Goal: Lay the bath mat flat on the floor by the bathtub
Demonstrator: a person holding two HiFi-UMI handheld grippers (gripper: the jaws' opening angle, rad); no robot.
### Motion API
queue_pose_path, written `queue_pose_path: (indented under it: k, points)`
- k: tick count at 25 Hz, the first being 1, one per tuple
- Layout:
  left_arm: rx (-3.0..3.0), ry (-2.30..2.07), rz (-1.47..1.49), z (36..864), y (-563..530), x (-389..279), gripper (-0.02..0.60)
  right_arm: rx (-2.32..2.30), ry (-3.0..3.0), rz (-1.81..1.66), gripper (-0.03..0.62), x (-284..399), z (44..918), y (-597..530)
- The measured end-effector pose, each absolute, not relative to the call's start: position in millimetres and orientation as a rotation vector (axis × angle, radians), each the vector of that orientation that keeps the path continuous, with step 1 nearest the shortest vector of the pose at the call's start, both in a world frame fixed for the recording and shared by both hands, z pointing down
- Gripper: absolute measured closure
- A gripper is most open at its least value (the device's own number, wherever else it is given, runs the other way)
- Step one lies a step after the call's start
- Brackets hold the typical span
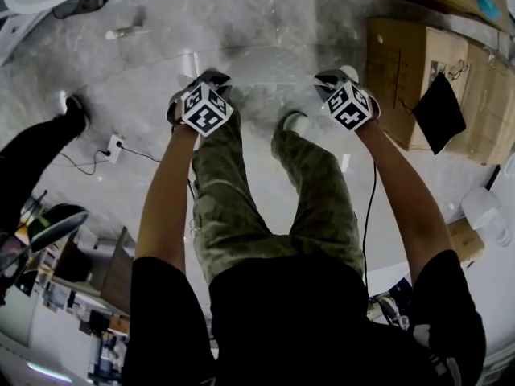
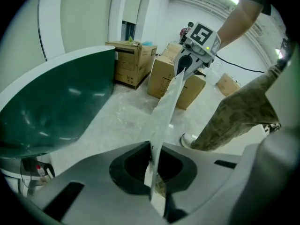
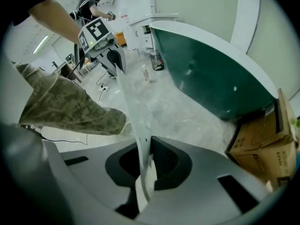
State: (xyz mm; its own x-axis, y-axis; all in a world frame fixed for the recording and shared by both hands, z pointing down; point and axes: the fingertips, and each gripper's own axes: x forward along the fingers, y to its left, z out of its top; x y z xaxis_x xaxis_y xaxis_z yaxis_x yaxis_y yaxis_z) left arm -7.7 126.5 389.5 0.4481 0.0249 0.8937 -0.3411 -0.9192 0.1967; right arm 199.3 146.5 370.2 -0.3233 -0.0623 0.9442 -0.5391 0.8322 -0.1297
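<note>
Left gripper (image 2: 152, 170) and right gripper (image 3: 145, 170) each clamp a bath mat (image 2: 166, 104) edge near the bathtub (image 2: 56, 102); unequal lowering may fold it. The slick film may slip free.

Both arms reach forward and down. The left gripper (image 1: 211, 79) points steeply downward with its marker cube facing up, jaws pinched tight on one edge of the bath mat (image 2: 165, 108). The right gripper (image 1: 335, 79) is level with it in the same pose, jaws clamped on the mat's other end. The left forearm (image 1: 165, 199) and right forearm (image 1: 402, 191) are bare. The legs (image 1: 233, 191) stand between the two grippers, and one shoe (image 1: 294, 121) is nearer the right gripper.
</note>
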Motion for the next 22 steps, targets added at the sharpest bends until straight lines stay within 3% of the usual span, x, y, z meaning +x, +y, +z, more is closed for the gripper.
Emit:
queue_pose_path:
  k: [8, 22]
  points:
    - [2.288, -0.2, 1.524, 518, 143, 25, 0.555, 0.556, -1.823, 0.602, 0.566, 234, 504, 156]
    - [2.228, -0.114, 1.569, 579, 135, 30, 0.554, 0.569, -1.802, 0.554, 0.565, 238, 577, 148]
